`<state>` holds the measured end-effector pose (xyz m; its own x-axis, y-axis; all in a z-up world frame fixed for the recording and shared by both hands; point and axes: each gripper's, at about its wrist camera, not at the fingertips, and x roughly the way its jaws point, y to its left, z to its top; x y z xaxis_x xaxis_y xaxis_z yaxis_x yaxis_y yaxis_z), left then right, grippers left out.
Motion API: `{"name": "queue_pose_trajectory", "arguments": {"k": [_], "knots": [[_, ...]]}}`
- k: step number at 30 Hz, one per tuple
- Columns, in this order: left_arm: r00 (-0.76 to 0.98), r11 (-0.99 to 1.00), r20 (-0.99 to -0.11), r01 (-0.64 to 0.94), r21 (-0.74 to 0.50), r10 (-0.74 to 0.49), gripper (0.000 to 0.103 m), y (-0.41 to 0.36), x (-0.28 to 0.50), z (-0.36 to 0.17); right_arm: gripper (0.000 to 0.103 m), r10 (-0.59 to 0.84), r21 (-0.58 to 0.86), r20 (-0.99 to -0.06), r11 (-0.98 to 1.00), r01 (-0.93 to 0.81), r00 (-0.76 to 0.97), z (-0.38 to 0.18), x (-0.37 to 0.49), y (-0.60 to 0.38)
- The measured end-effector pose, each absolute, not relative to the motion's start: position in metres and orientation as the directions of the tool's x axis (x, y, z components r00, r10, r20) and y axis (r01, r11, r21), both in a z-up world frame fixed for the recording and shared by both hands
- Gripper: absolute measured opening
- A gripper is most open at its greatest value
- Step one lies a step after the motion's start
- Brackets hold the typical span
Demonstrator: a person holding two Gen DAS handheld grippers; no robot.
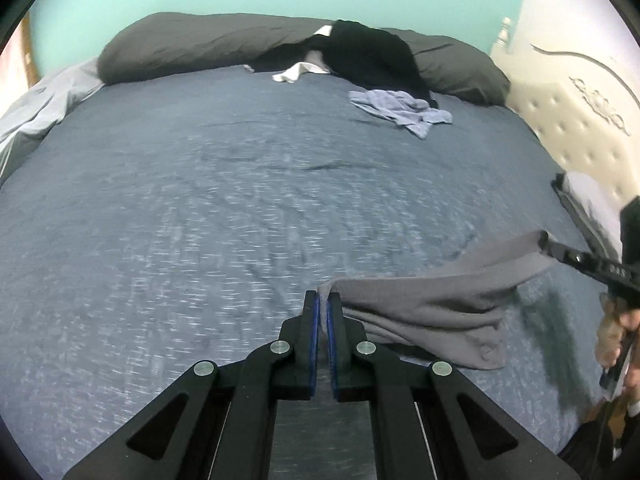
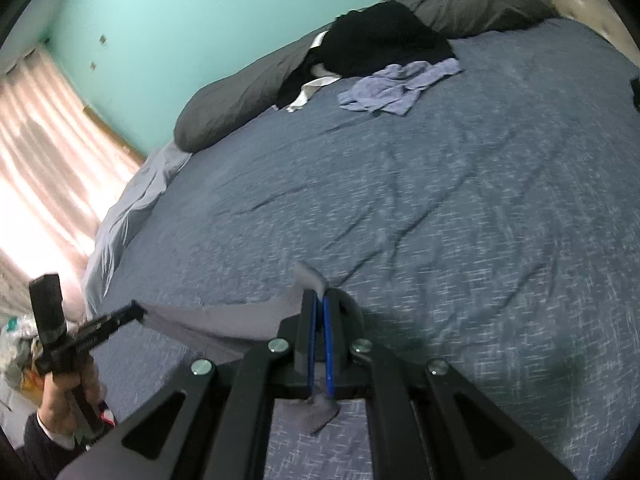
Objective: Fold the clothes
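Garments number four on the blue bedspread (image 1: 200, 208). One, a grey garment (image 1: 432, 316), hangs stretched above the cover between two grippers. The left gripper (image 1: 323, 300) has its jaws pinched tight on one corner of the grey cloth; the right gripper (image 2: 319, 300) is likewise clamped on the opposite edge, fabric poking out above and below its blue pads. In the left wrist view the right one shows at three o'clock, with a hand (image 1: 616, 336) behind it. The other three lie near one o'clock by the two dark pillows (image 1: 180, 44): one black garment (image 1: 372, 56), one white piece (image 1: 292, 72), one crumpled pale-blue garment (image 1: 400, 110).
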<state>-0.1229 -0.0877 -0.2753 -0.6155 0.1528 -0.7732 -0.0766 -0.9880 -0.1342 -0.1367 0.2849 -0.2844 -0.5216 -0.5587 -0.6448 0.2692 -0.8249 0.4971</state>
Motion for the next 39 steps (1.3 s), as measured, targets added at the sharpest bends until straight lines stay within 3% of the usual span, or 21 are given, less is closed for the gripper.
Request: {"name": "queue_pose_trajectory", "arguments": {"k": [7,11,14,21,27,33,39], "knots": [[-0.590,-0.989,-0.798,-0.012,-0.149,0.127,0.004,-0.115,-0.120,-0.296,0.004,-0.608,0.506,-0.670,-0.793,0.337,-0.426,-0.296,-0.134,0.259],[-0.586,-0.990,-0.803,0.017,-0.143,0.106,0.004,-0.126,-0.118,-0.304,0.013,-0.615,0.535,-0.648,-0.788,0.307,-0.450,-0.297,-0.134,0.270],[-0.585,-0.989,-0.805,0.040,-0.145,0.094,0.004,-0.134,-0.117,-0.308,0.014,-0.618,0.561,-0.628,-0.781,0.276,-0.473,-0.295,-0.137,0.283],[-0.576,-0.989,-0.814,0.056,-0.135,0.078,0.004,-0.140,-0.116,-0.314,0.018,-0.542,0.479,-0.709,-0.840,0.256,-0.451,-0.306,-0.152,0.270],[-0.558,-0.989,-0.826,0.061,-0.132,0.076,0.004,-0.144,-0.117,-0.319,0.020,-0.525,0.472,-0.782,-0.851,0.231,-0.336,-0.333,-0.172,0.240],[-0.554,-0.988,-0.828,0.062,-0.143,0.085,0.004,-0.146,-0.117,-0.322,0.028,-0.568,0.556,-0.766,-0.820,0.133,-0.300,-0.348,-0.188,0.238],[-0.551,-0.987,-0.830,0.062,-0.149,0.090,0.004,-0.147,-0.116,-0.324,0.028,-0.575,0.575,-0.766,-0.813,0.094,-0.289,-0.364,-0.198,0.236]]}}
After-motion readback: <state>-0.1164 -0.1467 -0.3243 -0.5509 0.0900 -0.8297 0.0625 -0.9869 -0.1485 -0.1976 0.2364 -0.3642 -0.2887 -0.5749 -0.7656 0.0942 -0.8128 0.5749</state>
